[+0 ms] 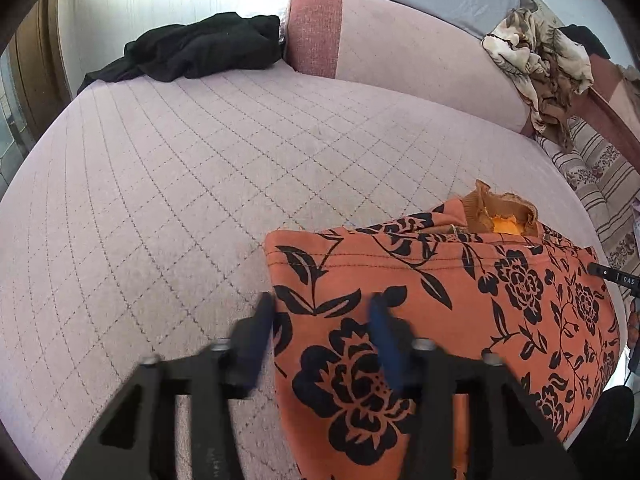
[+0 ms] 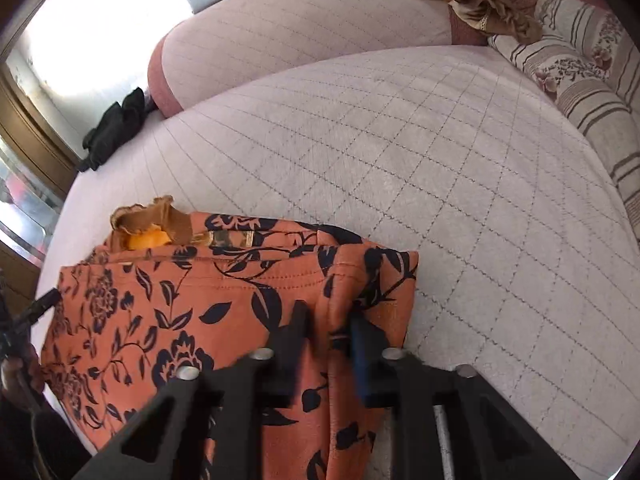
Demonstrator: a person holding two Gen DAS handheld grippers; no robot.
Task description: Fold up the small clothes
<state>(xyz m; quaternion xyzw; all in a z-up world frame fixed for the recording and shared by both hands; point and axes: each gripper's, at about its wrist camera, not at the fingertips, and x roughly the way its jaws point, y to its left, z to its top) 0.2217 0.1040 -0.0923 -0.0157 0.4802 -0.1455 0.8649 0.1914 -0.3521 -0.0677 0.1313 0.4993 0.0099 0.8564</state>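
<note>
1. Top (image 1: 460, 300) flat on sofa (image 1: 180, 180), collar at far side, long axis running hand to hand.
2. Left gripper (image 1: 322, 316) at its left edge: fingers apart, straddling the hem, 1 over cloth, 1 over bare sofa.
3. Right gripper (image 2: 328, 320) at the right edge: fingers close together, pinching a raised ridge of cloth.
4. Equally near, 1 per side; probably next, near edge up and over toward collar.
5. Open sofa beyond; black clothes (image 1: 200, 48) well apart, far corner.
</note>
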